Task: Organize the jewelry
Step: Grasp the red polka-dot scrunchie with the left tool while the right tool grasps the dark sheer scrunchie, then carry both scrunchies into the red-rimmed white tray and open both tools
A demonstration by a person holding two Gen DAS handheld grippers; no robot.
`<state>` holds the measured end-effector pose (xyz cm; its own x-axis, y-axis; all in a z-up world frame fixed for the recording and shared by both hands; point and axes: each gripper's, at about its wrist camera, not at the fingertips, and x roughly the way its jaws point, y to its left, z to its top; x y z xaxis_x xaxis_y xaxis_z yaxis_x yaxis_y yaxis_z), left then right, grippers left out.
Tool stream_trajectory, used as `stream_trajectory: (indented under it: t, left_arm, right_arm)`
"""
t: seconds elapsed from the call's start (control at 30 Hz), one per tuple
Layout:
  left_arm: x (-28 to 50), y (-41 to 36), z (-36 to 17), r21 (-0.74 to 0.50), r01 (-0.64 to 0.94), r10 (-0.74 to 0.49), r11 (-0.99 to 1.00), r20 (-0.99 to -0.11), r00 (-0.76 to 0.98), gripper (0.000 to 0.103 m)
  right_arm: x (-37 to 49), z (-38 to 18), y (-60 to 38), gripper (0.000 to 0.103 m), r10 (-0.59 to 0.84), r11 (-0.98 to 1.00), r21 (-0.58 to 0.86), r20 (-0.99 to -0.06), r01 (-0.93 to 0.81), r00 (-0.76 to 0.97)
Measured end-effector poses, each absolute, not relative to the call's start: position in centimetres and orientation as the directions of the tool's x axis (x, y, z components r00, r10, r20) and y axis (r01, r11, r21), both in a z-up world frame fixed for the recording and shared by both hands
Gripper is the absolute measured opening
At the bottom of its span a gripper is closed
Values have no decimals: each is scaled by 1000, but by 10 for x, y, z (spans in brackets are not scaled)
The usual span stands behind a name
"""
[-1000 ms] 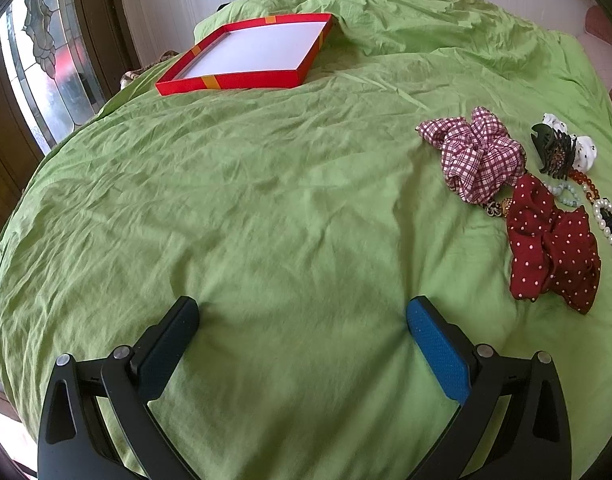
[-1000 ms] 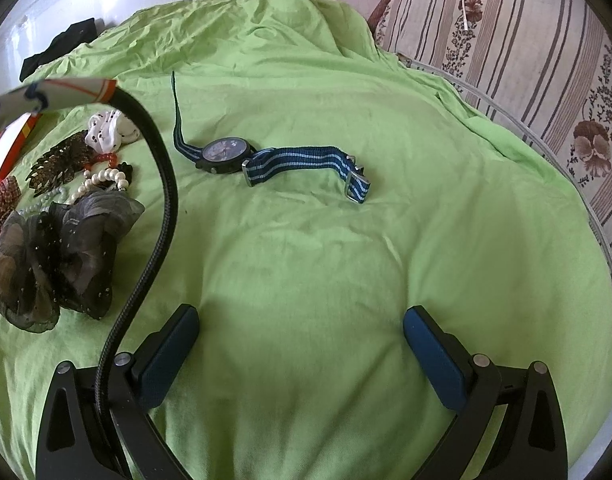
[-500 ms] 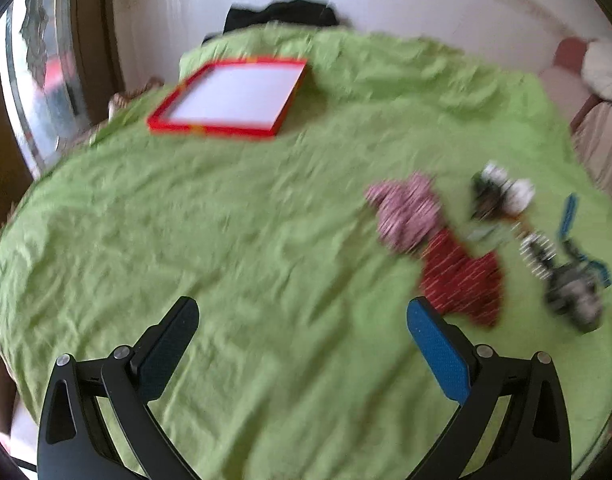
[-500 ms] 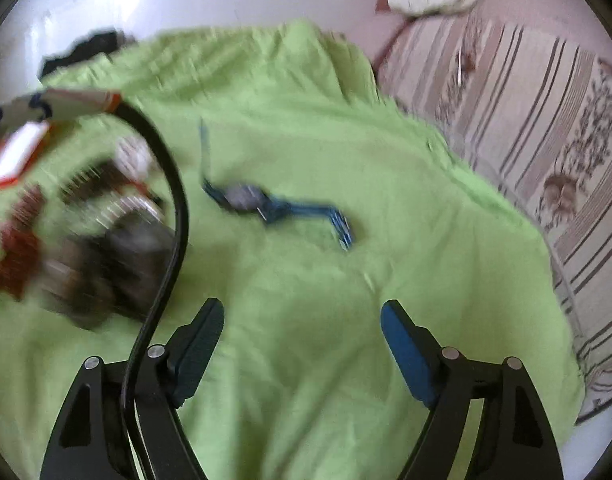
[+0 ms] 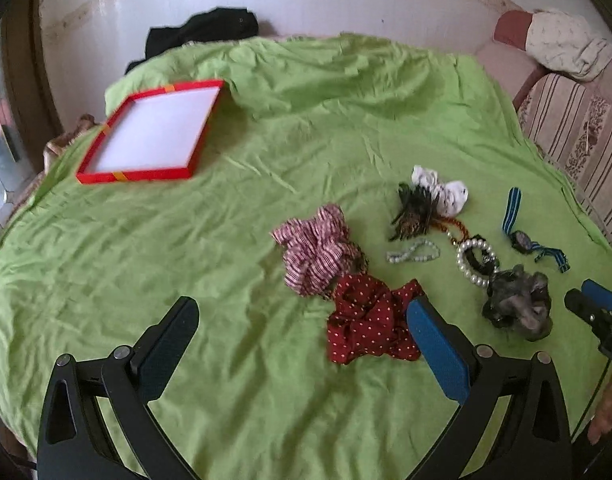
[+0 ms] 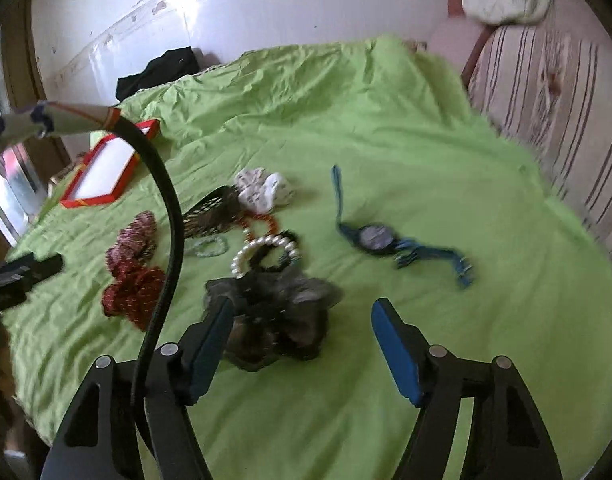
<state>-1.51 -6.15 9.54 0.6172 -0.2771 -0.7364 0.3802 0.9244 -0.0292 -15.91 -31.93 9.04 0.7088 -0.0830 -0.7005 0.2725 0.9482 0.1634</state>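
Left wrist view: left claw [image 5: 301, 332] wide apart, nothing between the fingers, hanging over the green bedsheet [image 5: 225, 248]. Red dotted scrunchie [image 5: 370, 324] sits right at its right finger, checked scrunchie [image 5: 318, 252] just beyond that. Red box [image 5: 153, 136], white inside, well ahead and to the left of the claw. Far right edge: tips of the right claw [image 5: 594, 304].

Right wrist view: right claw [image 6: 301, 336] moderately wide, its jaws have just been closing, and nothing is gripped. Grey sheer scrunchie [image 6: 277, 316] lies straight ahead by the left finger; contact unclear, frame is blurred. Beyond it a pearl bracelet [image 6: 261, 248], green bead bracelet [image 6: 209, 246], black hair clip [image 6: 209, 212], white scrunchie [image 6: 265, 190]. Watch with blue strap [image 6: 376, 238] ahead and right, apart from the pile. Black cable [image 6: 165, 216] crosses the left side.
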Motion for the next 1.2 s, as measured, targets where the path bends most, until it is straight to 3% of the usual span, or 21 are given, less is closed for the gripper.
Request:
stream_trajectory:
  t: [0.13, 0.5, 0.6, 0.67, 0.7, 0.77, 0.83, 0.93, 1.2]
  left_arm:
    - [-10, -71, 72, -105, 389, -327, 915, -757, 565, 103]
    - [-2, -104, 33, -170, 433, -384, 885, -794, 472, 103]
    - [-1, -110, 27, -184, 440, -390, 879, -807, 443, 90]
    - [0, -114, 22, -188, 445, -386, 876, -825, 412, 57]
    - [0, -116, 18, -182, 447, -377, 876, -836, 399, 52]
    - [-4, -117, 18, -155, 451, -362, 879, -833, 420, 33]
    - [-8, -115, 23, -148, 454, -360, 879, -830, 425, 22]
    - [-17, -109, 33, -175, 469, -394, 866, -815, 425, 19]
    - [-64, -90, 87, -207, 527, -481, 825, -747, 459, 18]
  right_arm:
    - [-153, 80, -309, 76, -59, 966, 140, -698, 216, 714]
    - [-127, 52, -290, 76, -26, 986, 96, -714, 134, 700]
    - [-124, 48, -289, 76, -44, 988, 74, -718, 139, 695]
    - [-122, 45, -287, 72, -63, 988, 53, -722, 145, 689]
    - [-122, 44, -286, 69, -70, 988, 43, -725, 146, 686]
    - [-122, 43, -285, 50, -78, 989, 30, -730, 147, 679]
    - [-122, 43, -286, 37, -76, 989, 30, -736, 145, 673]
    - [-126, 47, -288, 23, -48, 988, 65, -738, 141, 673]
    - [-156, 79, -292, 19, 1, 979, 146, -693, 139, 721]
